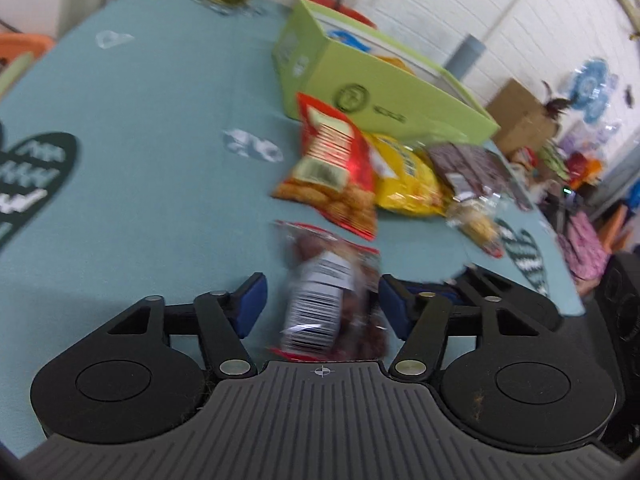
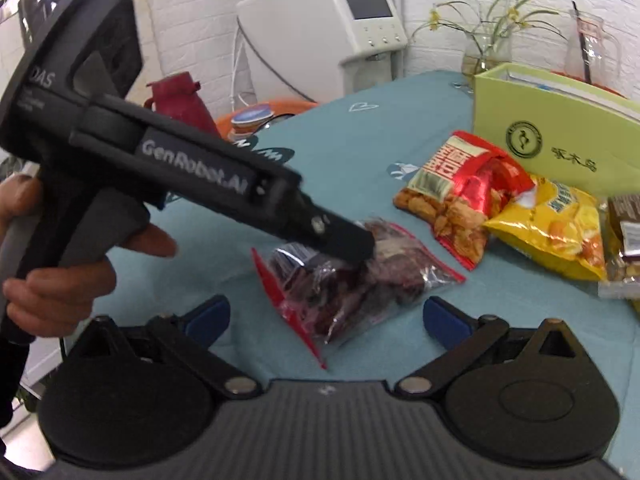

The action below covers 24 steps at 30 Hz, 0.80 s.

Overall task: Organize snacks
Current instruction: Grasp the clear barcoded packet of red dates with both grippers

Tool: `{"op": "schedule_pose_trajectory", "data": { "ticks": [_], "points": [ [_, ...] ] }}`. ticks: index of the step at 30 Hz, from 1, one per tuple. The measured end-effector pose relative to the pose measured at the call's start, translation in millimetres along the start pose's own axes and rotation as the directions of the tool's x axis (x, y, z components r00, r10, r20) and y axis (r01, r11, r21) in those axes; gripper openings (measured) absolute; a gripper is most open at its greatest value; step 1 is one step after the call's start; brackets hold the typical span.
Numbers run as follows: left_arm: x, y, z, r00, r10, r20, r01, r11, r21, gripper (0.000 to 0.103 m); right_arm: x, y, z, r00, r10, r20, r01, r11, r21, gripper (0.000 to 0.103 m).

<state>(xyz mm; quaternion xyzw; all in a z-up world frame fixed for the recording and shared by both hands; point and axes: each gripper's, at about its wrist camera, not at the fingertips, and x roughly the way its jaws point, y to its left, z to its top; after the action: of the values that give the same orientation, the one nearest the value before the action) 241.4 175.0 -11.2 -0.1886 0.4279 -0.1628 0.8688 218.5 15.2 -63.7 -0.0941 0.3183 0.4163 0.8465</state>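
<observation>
Clear bag [image 1: 332,300] of dark snacks on cloth [image 1: 160,160], between left gripper [image 1: 322,304] pads, jaws half open, not yet pinching. Right gripper [image 2: 326,320] spread wide, empty. Pickup step, apparently; next: close, lift, carry to green box [image 1: 380,80].

Both wrist views close, angled down; share date bag [image 1: 332,300].

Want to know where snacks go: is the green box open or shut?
Open. The green box has no lid on top, and packets show inside over its rim in the left wrist view.
</observation>
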Motion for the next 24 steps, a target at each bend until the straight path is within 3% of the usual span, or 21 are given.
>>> {"op": "schedule_pose_trajectory", "data": {
  "ticks": [3,10,15,19,20,21,22,24],
  "points": [
    [5,-14,-5,1.0,0.001,-0.006,-0.001,0.999,0.036,0.044,-7,-4,-2,1.0,-0.012,-0.006,0.012,1.0,0.008,0.102],
    [18,-57,-27,0.996,-0.077,-0.053,0.08,0.996,0.05,0.045,-41,-28,-22,0.996,-0.084,-0.015,0.085,0.995,0.055,0.102],
    [21,-61,-17,1.0,0.0,-0.019,0.0,1.0,0.02,0.052,-59,-37,-32,0.993,-0.112,0.03,0.107,0.987,0.122,0.102],
    [24,-58,-17,1.0,0.001,-0.023,-0.001,1.0,-0.001,0.052,-57,-33,-38,0.989,-0.131,0.067,0.12,0.982,0.145,0.102],
    [24,-60,-18,1.0,0.004,-0.025,-0.004,1.0,0.011,0.05,-55,-31,-40,0.987,-0.148,0.063,0.139,0.981,0.136,0.101],
    [25,-62,-21,1.0,0.0,-0.026,0.001,1.0,0.025,0.037,-54,-27,-40,0.983,-0.171,0.065,0.163,0.979,0.119,0.1],
    [27,-63,-22,0.999,-0.023,-0.033,0.024,0.999,0.03,0.029,-57,-24,-41,0.981,-0.174,0.08,0.165,0.981,0.107,0.076],
    [28,-66,-24,0.999,-0.039,-0.026,0.039,0.999,0.031,0.025,-59,-21,-40,0.977,-0.198,0.078,0.192,0.978,0.082,0.073]
  ]
}}
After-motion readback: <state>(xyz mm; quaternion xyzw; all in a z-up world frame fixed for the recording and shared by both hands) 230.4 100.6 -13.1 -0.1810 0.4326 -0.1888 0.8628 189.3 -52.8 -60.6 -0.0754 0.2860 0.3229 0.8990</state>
